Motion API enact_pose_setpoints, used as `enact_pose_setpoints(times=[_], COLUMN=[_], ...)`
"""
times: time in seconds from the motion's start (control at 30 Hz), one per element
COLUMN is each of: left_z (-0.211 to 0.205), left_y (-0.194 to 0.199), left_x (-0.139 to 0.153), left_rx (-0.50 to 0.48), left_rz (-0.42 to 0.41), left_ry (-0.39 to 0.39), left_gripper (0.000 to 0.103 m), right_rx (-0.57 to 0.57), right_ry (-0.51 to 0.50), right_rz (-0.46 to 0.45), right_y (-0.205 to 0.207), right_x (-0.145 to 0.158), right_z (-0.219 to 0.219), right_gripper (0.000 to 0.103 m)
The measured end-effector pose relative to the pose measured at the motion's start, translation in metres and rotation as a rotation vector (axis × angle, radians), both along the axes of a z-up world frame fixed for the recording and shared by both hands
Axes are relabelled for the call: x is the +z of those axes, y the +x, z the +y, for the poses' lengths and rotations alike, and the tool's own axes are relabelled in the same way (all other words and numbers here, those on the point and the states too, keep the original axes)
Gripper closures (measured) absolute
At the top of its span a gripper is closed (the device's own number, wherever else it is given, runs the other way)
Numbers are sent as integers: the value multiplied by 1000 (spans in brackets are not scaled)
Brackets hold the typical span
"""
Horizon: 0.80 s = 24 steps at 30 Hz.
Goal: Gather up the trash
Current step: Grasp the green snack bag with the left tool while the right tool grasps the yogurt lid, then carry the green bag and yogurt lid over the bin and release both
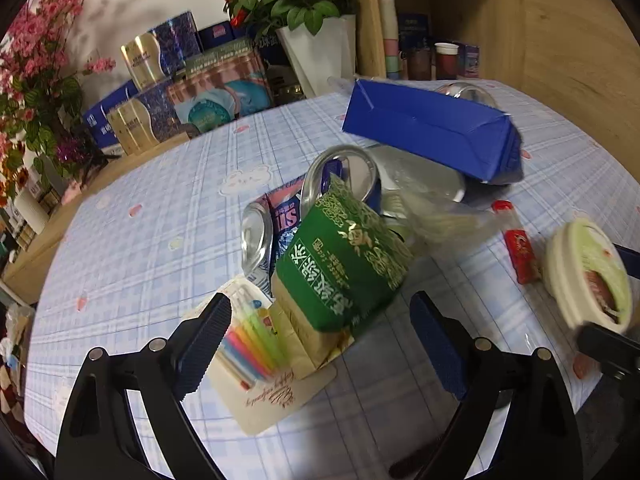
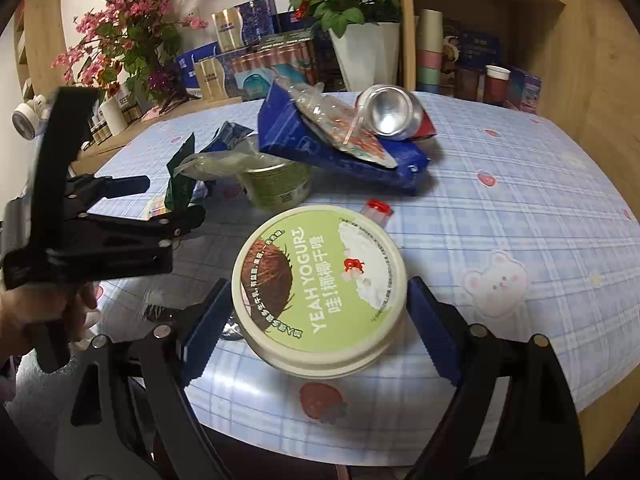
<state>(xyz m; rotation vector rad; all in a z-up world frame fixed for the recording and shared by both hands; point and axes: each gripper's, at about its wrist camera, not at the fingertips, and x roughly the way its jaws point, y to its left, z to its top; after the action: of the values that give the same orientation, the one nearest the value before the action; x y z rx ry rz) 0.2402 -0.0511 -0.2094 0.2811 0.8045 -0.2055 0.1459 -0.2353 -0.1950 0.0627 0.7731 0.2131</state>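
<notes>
A litter pile lies on the blue checked tablecloth [image 1: 152,216]. My left gripper [image 1: 320,344] is open, its blue pads apart from a green tea packet [image 1: 344,264] and a candle card [image 1: 256,344] lying between them. Behind these are two cans [image 1: 256,240], clear wrap [image 1: 432,204], a blue carton [image 1: 432,132] and a red wrapper [image 1: 520,248]. My right gripper [image 2: 318,328] is shut on a round yogurt tub [image 2: 320,292], a pad against each side. From the left wrist, that tub [image 1: 588,272] is tilted. A hand [image 2: 40,312] holds the left gripper [image 2: 164,200].
Gift boxes [image 1: 168,92], a white pot of red roses [image 1: 316,52] and pink blossoms [image 1: 36,56] line the back. A wooden shelf [image 2: 472,68] with stacked paper cups stands at the back right. A crushed can [image 2: 390,114] rests on the blue carton [image 2: 340,152] beside a green cup [image 2: 276,184].
</notes>
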Motion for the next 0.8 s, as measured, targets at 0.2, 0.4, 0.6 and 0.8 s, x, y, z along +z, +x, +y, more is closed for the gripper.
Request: enact_pose_setpoints(times=[0.2, 0.4, 0.6, 0.8], left_z=[11, 21, 29, 38], left_y=[9, -4, -29, -59], left_x=[-2, 8, 31, 52], left_rx=[25, 3, -19, -5], left_rz=[25, 27, -10, -3], left_ry=[-55, -113, -132, -223], left_gripper=[26, 84, 87, 88], right_rx=[-3, -3, 7, 14], right_ry=[8, 14, 17, 15], right_rz=[15, 1, -20, -47], right_y=[-6, -11, -18, -31], right_x=[-4, -2, 4, 13], right_z=[-1, 1, 5, 6], right_gripper=[17, 17, 17, 17])
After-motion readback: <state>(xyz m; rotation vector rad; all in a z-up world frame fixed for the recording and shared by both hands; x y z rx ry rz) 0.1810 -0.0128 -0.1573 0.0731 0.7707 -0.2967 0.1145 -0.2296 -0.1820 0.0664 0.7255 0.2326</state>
